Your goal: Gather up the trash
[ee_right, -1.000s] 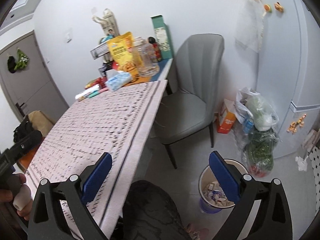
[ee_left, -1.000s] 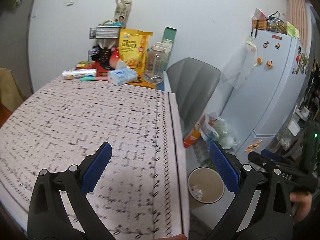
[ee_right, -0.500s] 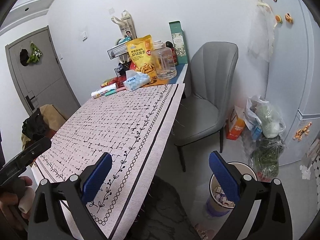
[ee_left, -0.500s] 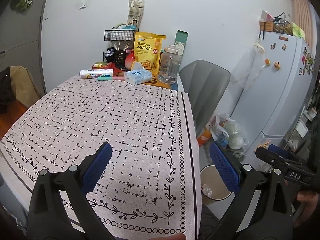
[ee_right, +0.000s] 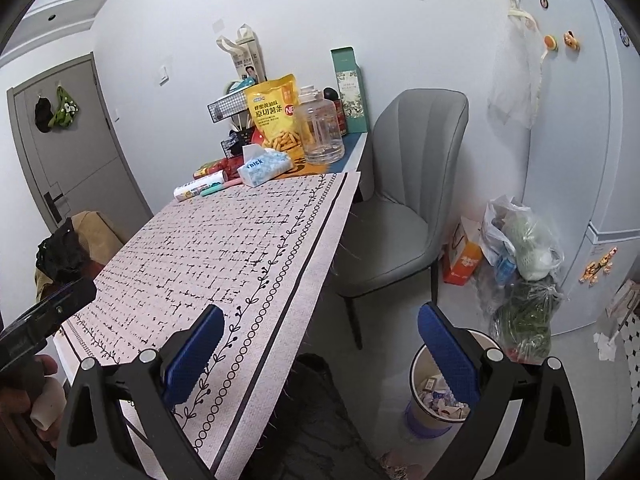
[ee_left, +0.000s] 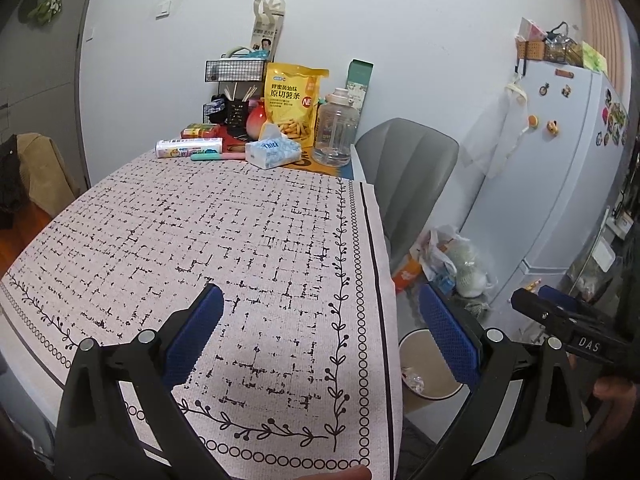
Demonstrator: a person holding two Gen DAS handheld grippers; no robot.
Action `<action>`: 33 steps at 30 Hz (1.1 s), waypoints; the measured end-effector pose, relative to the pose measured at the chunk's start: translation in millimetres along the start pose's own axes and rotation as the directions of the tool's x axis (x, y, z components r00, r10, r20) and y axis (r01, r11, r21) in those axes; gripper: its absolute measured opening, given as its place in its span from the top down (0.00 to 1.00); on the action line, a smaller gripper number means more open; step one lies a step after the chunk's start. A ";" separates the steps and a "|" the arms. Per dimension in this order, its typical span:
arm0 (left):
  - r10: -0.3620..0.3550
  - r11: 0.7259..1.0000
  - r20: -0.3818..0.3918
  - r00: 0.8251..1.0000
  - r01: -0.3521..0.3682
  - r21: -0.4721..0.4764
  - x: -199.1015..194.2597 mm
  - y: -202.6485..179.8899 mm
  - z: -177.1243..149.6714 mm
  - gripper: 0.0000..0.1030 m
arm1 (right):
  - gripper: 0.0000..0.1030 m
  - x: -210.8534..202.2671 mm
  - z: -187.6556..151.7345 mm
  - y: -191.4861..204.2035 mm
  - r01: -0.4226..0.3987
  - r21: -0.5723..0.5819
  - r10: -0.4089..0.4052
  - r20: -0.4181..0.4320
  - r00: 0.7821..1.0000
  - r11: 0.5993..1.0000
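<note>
Beside the table's right edge, on the floor, the trash bin (ee_right: 436, 396) holds scraps; the tablecloth (ee_left: 224, 248) looks bare. Left gripper (ee_left: 320, 340) and right gripper (ee_right: 318, 350) both gape, empty. With no litter obvious, either might seize the tissue pack (ee_left: 273, 151) mistakenly.

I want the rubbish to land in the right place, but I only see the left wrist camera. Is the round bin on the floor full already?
Observer: No. The round cream bin holds paper scraps that lie well below its rim.
Operator: Is anything lying on the grey padded chair?
Observer: No, its seat is bare.
Operator: What's next to the bin?
Observer: A clear plastic bag of green leaves, on the floor just behind it.
</note>
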State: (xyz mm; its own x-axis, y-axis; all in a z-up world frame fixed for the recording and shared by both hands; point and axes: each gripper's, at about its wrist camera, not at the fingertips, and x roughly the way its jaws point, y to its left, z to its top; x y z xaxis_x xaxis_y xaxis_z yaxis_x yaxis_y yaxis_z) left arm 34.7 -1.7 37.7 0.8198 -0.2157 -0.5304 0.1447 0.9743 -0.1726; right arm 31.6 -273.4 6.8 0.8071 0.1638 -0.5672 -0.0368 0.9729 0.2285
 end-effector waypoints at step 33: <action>0.014 0.999 -0.003 1.000 -0.014 -0.035 5.7 5.1 0.9 0.06 | 0.08 13.3 -2.2 2.1 0.001 0.016 -0.001 -0.029 1.000 1.000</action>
State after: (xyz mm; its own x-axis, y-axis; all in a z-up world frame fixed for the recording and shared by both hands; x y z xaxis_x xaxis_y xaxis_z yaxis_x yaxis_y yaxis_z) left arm 40.6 2.1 34.5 0.8203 -0.2024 -0.5350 0.1139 0.9744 -0.1940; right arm 41.0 -268.8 -2.0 0.7899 0.1676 -0.5898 -0.0267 0.9704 0.2401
